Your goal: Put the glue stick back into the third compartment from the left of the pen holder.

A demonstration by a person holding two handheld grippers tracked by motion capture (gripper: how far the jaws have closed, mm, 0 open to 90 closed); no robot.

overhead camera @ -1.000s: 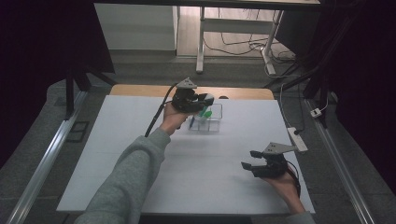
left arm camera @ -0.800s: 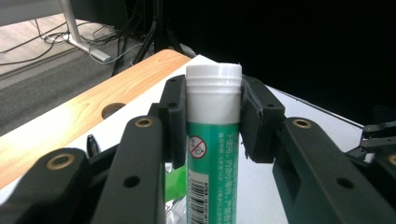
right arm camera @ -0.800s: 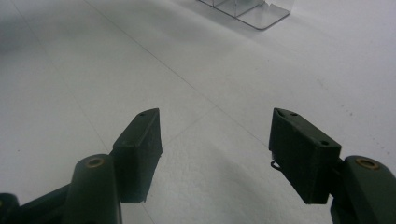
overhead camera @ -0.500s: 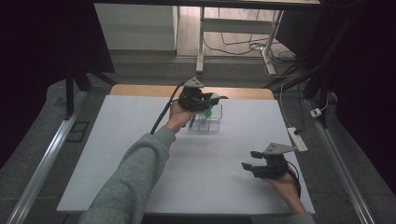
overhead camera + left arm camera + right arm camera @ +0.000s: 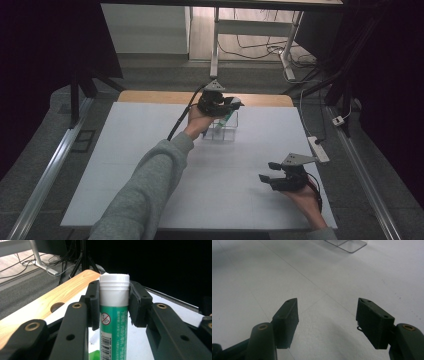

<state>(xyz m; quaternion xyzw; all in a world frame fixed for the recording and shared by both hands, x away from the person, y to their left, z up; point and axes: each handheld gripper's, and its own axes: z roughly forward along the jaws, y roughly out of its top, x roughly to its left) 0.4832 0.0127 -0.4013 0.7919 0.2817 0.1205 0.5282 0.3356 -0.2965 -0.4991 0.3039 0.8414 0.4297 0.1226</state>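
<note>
My left gripper (image 5: 114, 302) has its jaws clamped on the green tube (image 5: 114, 327) just under its white cap, above the clear box (image 5: 223, 129); my right gripper (image 5: 327, 322) rests wide open, holding nothing, on the worktop (image 5: 150, 165)

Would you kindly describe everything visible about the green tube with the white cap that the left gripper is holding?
The tube is a slim cylinder, apparently plastic, with a green printed label showing small text, a round prohibition symbol and a barcode, topped by a ribbed white cap. It stands upright, cap on, clamped just below the cap between the left gripper pads. In the high view it sits above the clear box.
</note>
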